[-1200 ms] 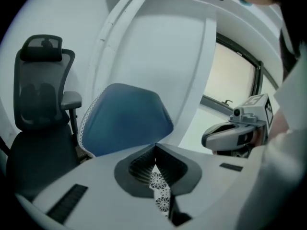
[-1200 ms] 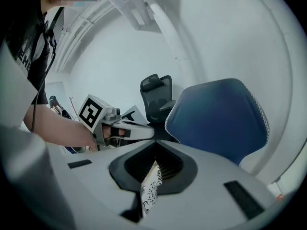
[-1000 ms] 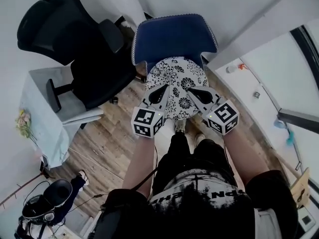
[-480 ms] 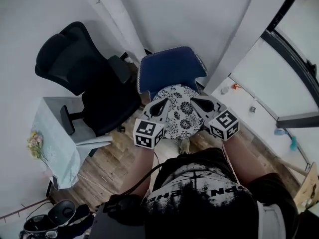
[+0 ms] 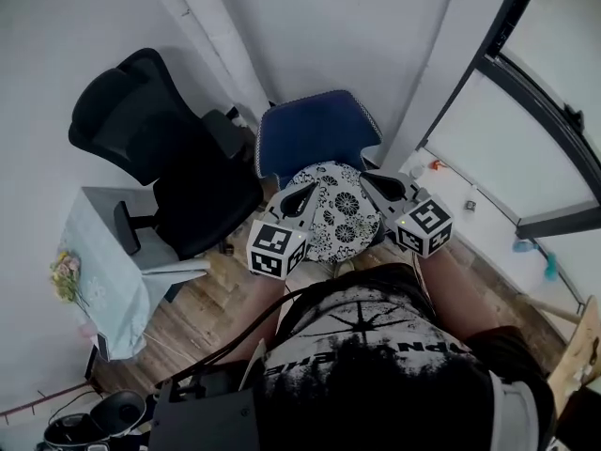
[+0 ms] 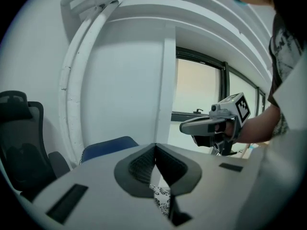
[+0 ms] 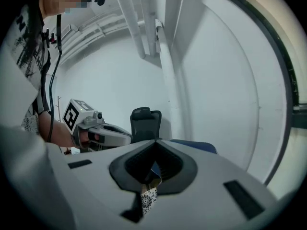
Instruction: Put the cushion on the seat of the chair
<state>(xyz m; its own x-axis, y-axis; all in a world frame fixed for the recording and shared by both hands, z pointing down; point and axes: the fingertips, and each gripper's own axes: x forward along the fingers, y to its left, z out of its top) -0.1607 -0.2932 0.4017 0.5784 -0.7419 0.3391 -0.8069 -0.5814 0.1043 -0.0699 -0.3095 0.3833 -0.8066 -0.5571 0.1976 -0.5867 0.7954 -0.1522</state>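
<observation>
A round cushion (image 5: 338,210) with a black-and-white flower print hangs between my two grippers in the head view, in front of a blue chair (image 5: 308,135). My left gripper (image 5: 307,193) is shut on the cushion's left edge and my right gripper (image 5: 368,178) is shut on its right edge. In the left gripper view a strip of the patterned cushion (image 6: 161,201) shows below the closed jaws, with the blue chair (image 6: 106,147) beyond. In the right gripper view the cushion's edge (image 7: 147,195) is pinched in the jaws, and the blue chair (image 7: 194,145) lies just past them.
A black office chair (image 5: 160,148) stands to the left of the blue chair, close beside it. A small table with a pale cloth (image 5: 103,256) and flowers is at the left. A white wall and a pillar (image 5: 427,83) stand behind; a window sill (image 5: 488,205) runs along the right.
Both grippers have lifted the cushion. The head view has pulled back and now shows more wall and window, with the blue chair smaller in it.
</observation>
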